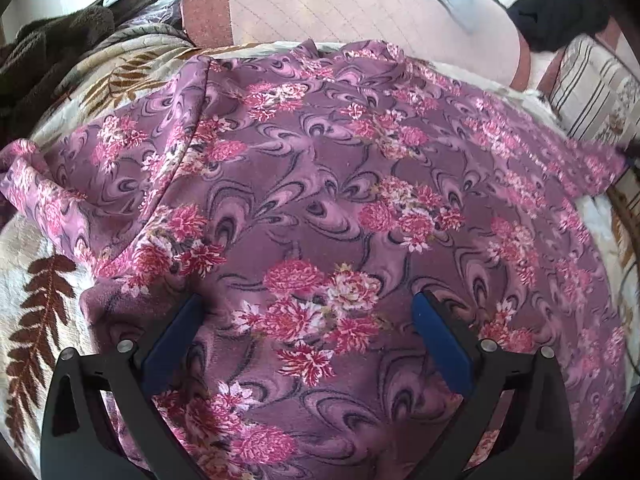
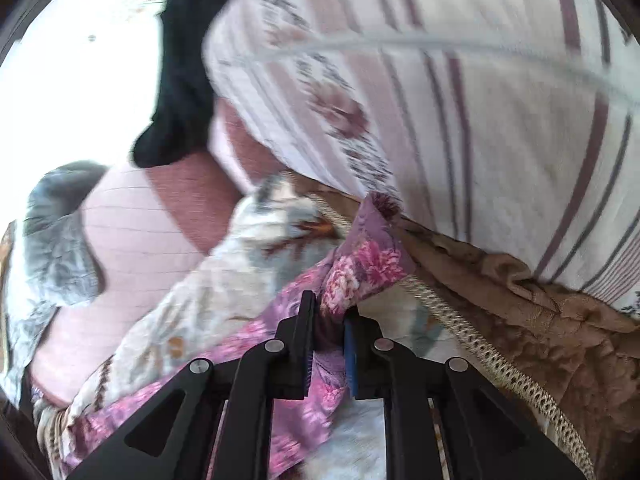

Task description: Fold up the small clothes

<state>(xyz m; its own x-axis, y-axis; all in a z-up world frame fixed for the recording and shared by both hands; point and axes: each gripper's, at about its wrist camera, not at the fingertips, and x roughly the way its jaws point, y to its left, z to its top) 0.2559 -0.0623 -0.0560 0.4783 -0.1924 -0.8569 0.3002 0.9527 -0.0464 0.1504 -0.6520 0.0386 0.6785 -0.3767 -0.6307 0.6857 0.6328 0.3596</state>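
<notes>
I have the right gripper point(image 2: 328, 312) clamped on an edge of the purple floral garment point(image 1: 320, 184), which lies spread over the leaf-print blanket point(image 1: 44, 300) on the bed. The left gripper point(image 1: 306, 316) hangs with jaws wide apart above the cloth, holding nothing. To fold cleanly I should carry the pinched edge across low and keep it taut. The striped pillow point(image 2: 460, 120) and brown quilted throw point(image 2: 540, 312) crowd the right side; the cream cord trim point(image 2: 460, 320) could snag.
</notes>
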